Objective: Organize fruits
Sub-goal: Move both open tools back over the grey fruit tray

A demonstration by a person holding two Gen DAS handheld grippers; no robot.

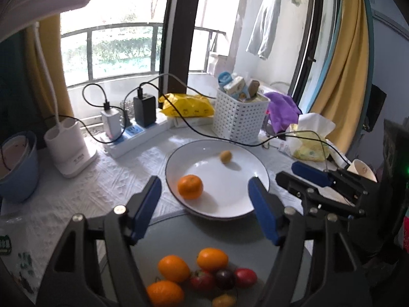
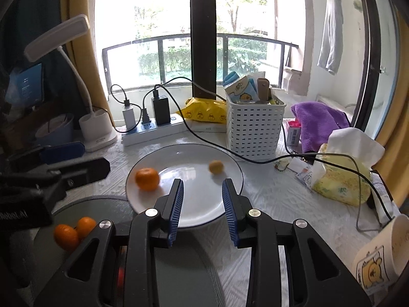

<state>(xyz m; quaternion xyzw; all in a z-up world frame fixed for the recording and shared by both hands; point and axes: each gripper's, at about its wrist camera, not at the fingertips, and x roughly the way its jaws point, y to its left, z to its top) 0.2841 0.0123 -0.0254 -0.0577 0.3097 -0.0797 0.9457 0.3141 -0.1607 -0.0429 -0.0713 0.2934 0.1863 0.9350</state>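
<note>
A white plate (image 1: 225, 204) (image 2: 202, 212) with a dark rim holds a mandarin (image 1: 190, 186) (image 2: 147, 178) and a small yellow-brown fruit (image 1: 225, 156) (image 2: 216, 166). My left gripper (image 1: 204, 183) is open just above the plate's near edge, and the mandarin lies loose on the plate beyond its blue pads. My right gripper (image 2: 202, 183) hangs over the plate's near half, slightly open with nothing between its pads. Below the left gripper, a grey round tray (image 1: 179, 232) (image 2: 179, 276) carries several fruits: mandarins (image 1: 173, 268) (image 2: 66, 236) and red and dark cherry tomatoes (image 1: 245, 277).
A white slotted basket (image 2: 254, 130) stands behind the plate, with a black cable (image 2: 255, 159) trailing past the plate's rim. A power strip (image 2: 153, 134), a white lamp base (image 2: 98, 131) and a blue bowl (image 1: 18, 168) are on the left. A tissue pack (image 2: 342, 176), a purple cloth (image 2: 317, 125) and a mug (image 2: 381, 258) are on the right.
</note>
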